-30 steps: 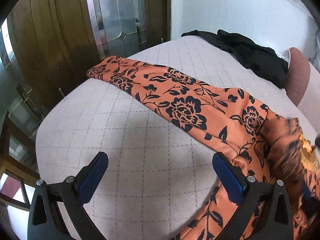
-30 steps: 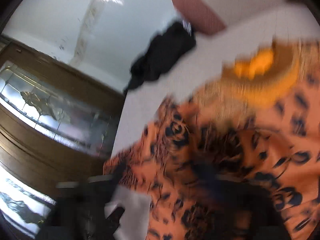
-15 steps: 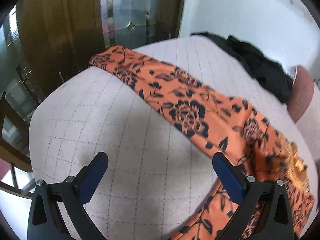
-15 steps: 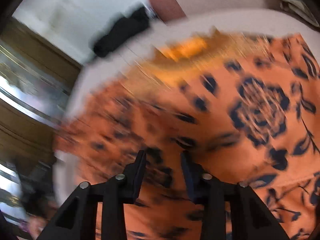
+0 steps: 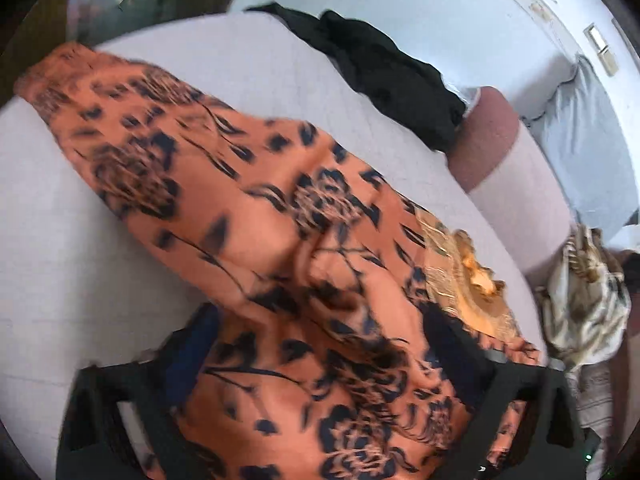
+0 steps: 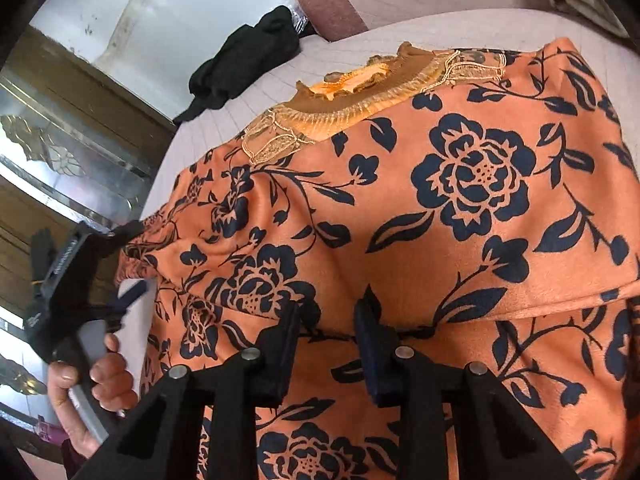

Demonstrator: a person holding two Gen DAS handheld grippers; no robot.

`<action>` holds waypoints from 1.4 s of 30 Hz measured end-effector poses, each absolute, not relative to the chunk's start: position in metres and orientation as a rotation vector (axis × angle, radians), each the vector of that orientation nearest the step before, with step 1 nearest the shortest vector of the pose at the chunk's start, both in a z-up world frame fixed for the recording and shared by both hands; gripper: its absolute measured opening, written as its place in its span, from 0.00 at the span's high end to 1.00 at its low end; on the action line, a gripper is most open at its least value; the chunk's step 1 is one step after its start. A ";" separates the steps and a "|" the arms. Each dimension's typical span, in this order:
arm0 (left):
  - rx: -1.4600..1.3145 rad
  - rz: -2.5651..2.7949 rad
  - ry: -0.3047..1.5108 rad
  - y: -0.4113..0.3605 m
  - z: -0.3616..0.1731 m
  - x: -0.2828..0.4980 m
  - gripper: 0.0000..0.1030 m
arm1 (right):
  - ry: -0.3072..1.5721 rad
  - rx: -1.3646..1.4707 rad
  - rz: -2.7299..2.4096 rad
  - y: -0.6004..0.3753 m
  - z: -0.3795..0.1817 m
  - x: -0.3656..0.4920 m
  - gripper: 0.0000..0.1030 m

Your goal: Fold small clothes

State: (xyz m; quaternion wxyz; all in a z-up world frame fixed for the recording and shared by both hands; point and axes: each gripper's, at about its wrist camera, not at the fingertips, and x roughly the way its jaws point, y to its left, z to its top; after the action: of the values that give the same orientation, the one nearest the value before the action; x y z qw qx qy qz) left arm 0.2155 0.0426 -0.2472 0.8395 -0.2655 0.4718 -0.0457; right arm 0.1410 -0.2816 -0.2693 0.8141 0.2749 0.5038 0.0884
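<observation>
Right tongs (image 6: 326,332): black fingers with dark blue pads, drawn close together but with a gap showing between them, jaws easing apart; a ridge of cloth rises in that gap, and I cannot tell whether the pads press on it.
Left tongs (image 5: 320,344): blurred, jaws set wide and closing in, with the garment's cloth lying between them; the pads do not look to bear on it. In the right wrist view the same tool (image 6: 80,276) hangs off the garment's left edge, held in a person's hand (image 6: 94,392).
Garment: an orange suede-like top with a navy rose-and-leaf print (image 6: 460,240), spread flat on the bed, directly under both tongs.
Neckline: a gold lace ruffled collar (image 6: 360,92) at the far end of the body, pointing away from the right tongs toward the headboard side.
Long axis: in the left wrist view one sleeve (image 5: 132,140) stretches out long toward the upper left, its cuff near the bed's edge.
Bed: pale quilted grey cover (image 5: 48,280).
Farther off: a crumpled black garment (image 5: 392,76) lies near the bed's far corner, well apart from the top; a dusty-pink bolster (image 5: 486,132) sits just beside it.
</observation>
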 end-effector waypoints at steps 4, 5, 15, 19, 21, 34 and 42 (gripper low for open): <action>-0.473 0.012 0.999 0.040 -0.251 0.213 0.78 | 1.085 0.613 0.203 -0.285 -0.268 0.142 0.69; -0.479 0.017 0.987 0.042 -0.249 0.210 0.81 | 1.087 0.632 0.212 -0.288 -0.269 0.142 0.69; -0.307 0.018 0.833 0.033 -0.213 0.200 0.91 | 1.079 0.611 0.242 -0.289 -0.269 0.142 0.69; -0.516 0.065 0.939 0.081 -0.230 0.206 0.87 | 1.073 0.563 0.249 -0.284 -0.268 0.140 0.69; -0.664 0.086 0.942 0.115 -0.235 0.202 0.57 | 1.069 0.567 0.253 -0.284 -0.268 0.140 0.69; -0.927 0.276 0.943 0.321 -0.243 0.238 0.20 | 1.024 0.854 0.294 -0.297 -0.278 0.146 0.33; -1.039 0.273 0.811 0.340 -0.266 0.261 0.56 | 1.012 0.870 0.296 -0.296 -0.279 0.148 0.33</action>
State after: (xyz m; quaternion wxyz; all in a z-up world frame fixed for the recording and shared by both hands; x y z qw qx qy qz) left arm 0.2607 0.3396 -0.2664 0.7819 -0.4811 0.3757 0.1265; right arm 0.1475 -0.2964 -0.2787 0.7754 0.4019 0.4674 0.1367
